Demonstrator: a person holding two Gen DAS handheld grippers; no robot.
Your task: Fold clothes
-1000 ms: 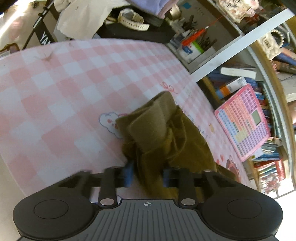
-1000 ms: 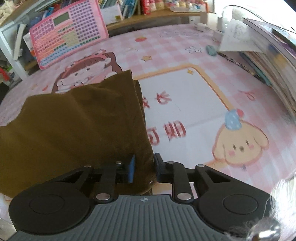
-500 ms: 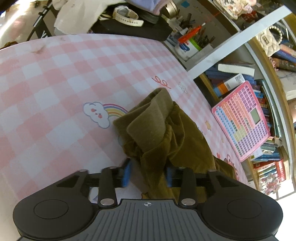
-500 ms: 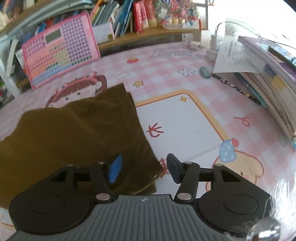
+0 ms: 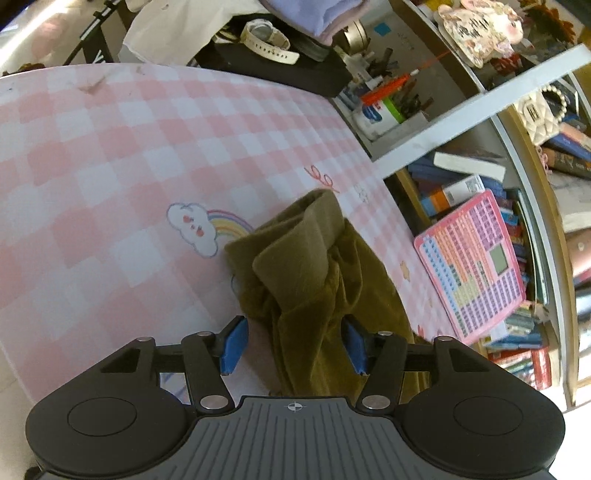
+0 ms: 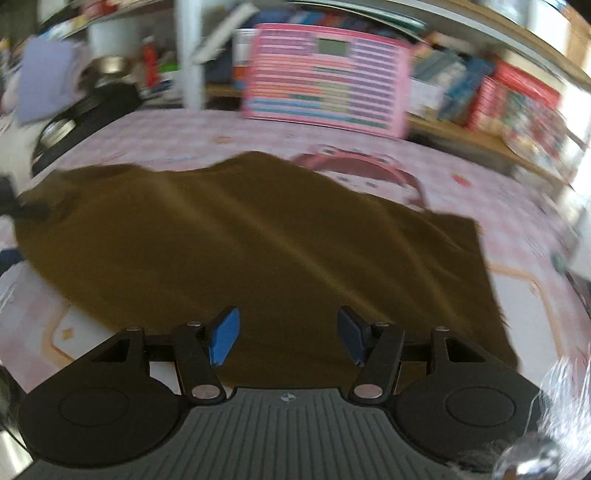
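Olive garment (image 5: pixel 317 280) bunched between the left tool's (image 5: pixel 293 345) spread, empty jaws; right tool (image 6: pixel 288 341) gapes empty above it.

A pink-and-white checked mat (image 5: pixel 122 147) covers the counter, printed with a smiling cloud and rainbow (image 5: pixel 199 225). Beyond the mat's far edge stands a bookshelf (image 5: pixel 517 110) with a pale grey frame, its compartments crowded with books (image 5: pixel 461 177), a holder of pens (image 5: pixel 391 99) and small ornaments. A pink toy keyboard (image 5: pixel 476 266) leans against the bookshelf's lower row, just off the mat. To the left of the bookshelf, a black case (image 5: pixel 280 70) carries a white wristwatch (image 5: pixel 269 37), with pale cloth (image 5: pixel 166 33) heaped beside it. Daylight is brightest at the far left corner, past the mat. The right wrist view is blurred; it shows the same keyboard (image 6: pixel 328 74) against the shelf.
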